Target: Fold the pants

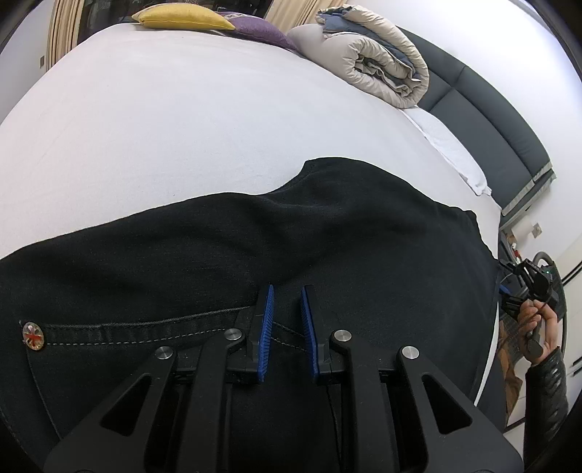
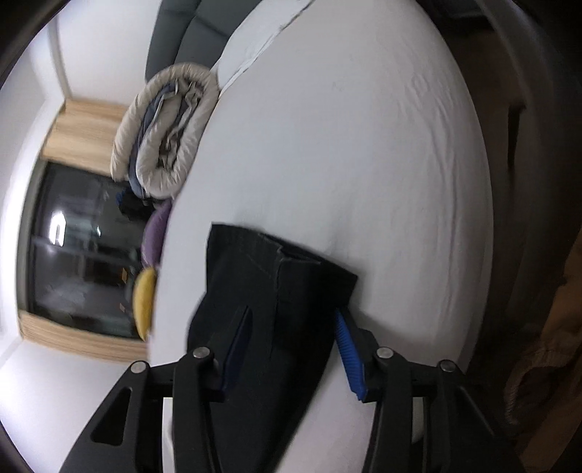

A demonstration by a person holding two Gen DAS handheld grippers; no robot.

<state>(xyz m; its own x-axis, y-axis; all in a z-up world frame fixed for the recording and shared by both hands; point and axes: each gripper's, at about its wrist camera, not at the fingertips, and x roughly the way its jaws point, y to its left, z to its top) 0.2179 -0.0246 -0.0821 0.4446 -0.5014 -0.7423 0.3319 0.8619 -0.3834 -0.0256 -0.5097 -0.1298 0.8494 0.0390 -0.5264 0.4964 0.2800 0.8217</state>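
Observation:
Black pants (image 1: 254, 247) lie spread on a white bed (image 1: 163, 120); a stitched pocket edge with a round metal stud (image 1: 33, 336) shows at the left. My left gripper (image 1: 287, 291) is open just above the pocket seam, touching nothing that I can see. My right gripper (image 2: 293, 314) is open with its jaws wide on either side of a pant leg (image 2: 269, 291) whose hem points up the bed; the cloth lies between the blue pads (image 2: 349, 349). The right gripper and its hand also show at the left wrist view's right edge (image 1: 534, 287).
A rolled beige duvet (image 1: 382, 65) lies at the bed's head by a dark headboard (image 1: 483, 120). Yellow (image 1: 182, 18) and purple (image 1: 262, 32) cushions sit at the far side. A dark window (image 2: 80, 247) lies beyond the bed.

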